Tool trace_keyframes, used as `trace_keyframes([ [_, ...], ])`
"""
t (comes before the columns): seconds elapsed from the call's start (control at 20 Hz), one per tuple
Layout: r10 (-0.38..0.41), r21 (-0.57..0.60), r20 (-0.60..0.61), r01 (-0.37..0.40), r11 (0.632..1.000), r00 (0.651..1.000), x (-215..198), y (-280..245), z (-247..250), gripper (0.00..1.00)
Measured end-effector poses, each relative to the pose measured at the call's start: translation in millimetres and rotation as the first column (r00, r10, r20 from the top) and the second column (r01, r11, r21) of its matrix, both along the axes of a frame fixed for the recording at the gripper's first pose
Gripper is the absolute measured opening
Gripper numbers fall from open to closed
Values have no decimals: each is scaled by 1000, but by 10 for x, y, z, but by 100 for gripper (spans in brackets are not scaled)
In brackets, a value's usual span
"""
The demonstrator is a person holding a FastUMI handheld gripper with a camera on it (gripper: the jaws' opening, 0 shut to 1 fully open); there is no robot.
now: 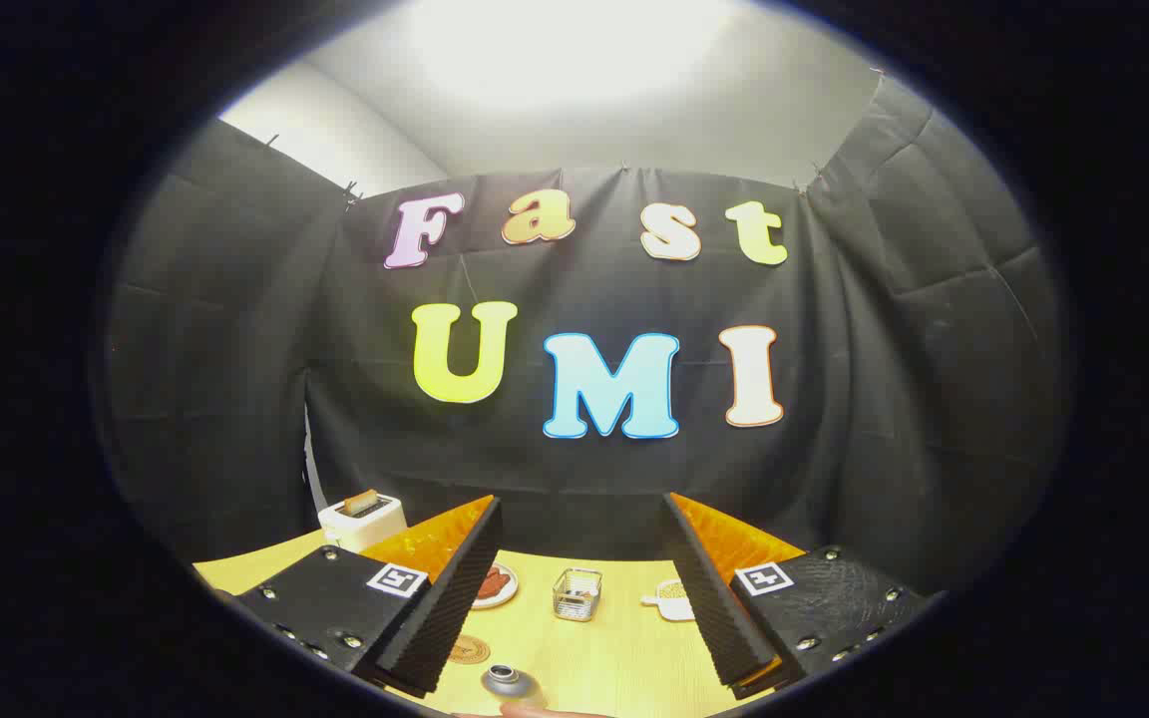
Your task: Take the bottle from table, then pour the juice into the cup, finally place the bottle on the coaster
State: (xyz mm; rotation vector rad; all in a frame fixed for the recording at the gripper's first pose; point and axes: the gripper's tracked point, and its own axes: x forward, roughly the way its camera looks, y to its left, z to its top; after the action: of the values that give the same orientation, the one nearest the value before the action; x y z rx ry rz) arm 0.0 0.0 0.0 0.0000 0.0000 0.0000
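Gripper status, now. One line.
Gripper: open, fingers spread wide and holding nothing; the bottle sits low between them, untouched.

The gripper (579, 588) is held open above the table (614, 658), nothing between its fingers (440, 598). The bottle (512, 683) is seen below them, the coaster (469, 650) just beside it. Beyond, a glass cup (576, 594), plate (495, 585) and toaster (362, 519) are noted.

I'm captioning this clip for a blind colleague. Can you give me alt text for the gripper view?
The hand-held gripper is open over a wooden table, with the bottle below and between its fingers. Beyond them lie a round coaster, a small plate, a clear square cup and a white toaster.
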Motion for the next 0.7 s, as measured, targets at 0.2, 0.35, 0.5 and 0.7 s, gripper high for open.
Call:
trace_keyframes([
  [0.2,9,-25,4,-9,1000,1000,-3,61,-31,97],
  [0.35,14,-43,0,-14,999,1000,3,115,-89,97],
  [0.5,37,-28,-7,-37,999,999,10,197,-132,97],
  [0.7,41,-21,-15,-41,999,999,26,224,-261,97],
])
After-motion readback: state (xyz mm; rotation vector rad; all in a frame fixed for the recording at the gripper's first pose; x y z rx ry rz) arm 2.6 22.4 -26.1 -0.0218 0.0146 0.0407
